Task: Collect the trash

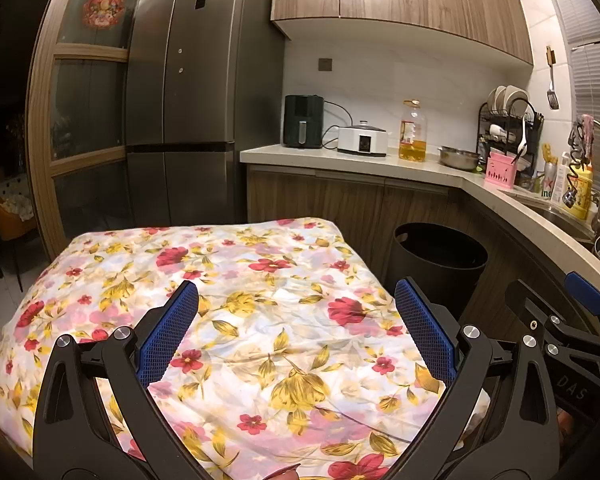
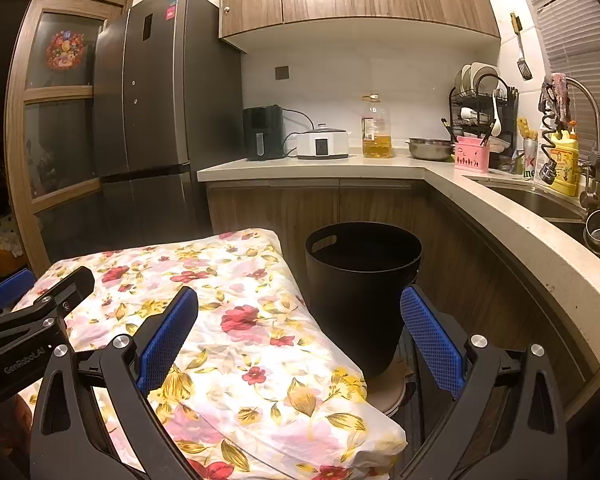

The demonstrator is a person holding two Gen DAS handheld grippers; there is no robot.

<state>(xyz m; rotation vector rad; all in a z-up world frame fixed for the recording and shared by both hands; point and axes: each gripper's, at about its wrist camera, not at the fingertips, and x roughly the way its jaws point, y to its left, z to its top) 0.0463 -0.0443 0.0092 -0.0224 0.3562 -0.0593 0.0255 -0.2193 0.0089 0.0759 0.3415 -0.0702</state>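
Left gripper (image 1: 296,320) jaws spread wide, nothing held, hovering level over the floral cloth (image 1: 236,304). Right gripper (image 2: 300,324) also wide open and empty, straddling the cloth's near corner and the black bin (image 2: 360,280). Bin stands just beside the cloth's right edge, on a round stand, below the counter (image 2: 380,168). No trash visible on the cloth. Fridge (image 1: 188,100) behind cloth.

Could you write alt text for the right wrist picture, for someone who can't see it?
An open right gripper with blue-padded fingers hangs over a floral cloth and beside a black bin, holding nothing. Behind are a fridge and a counter with appliances, an oil bottle and a dish rack.
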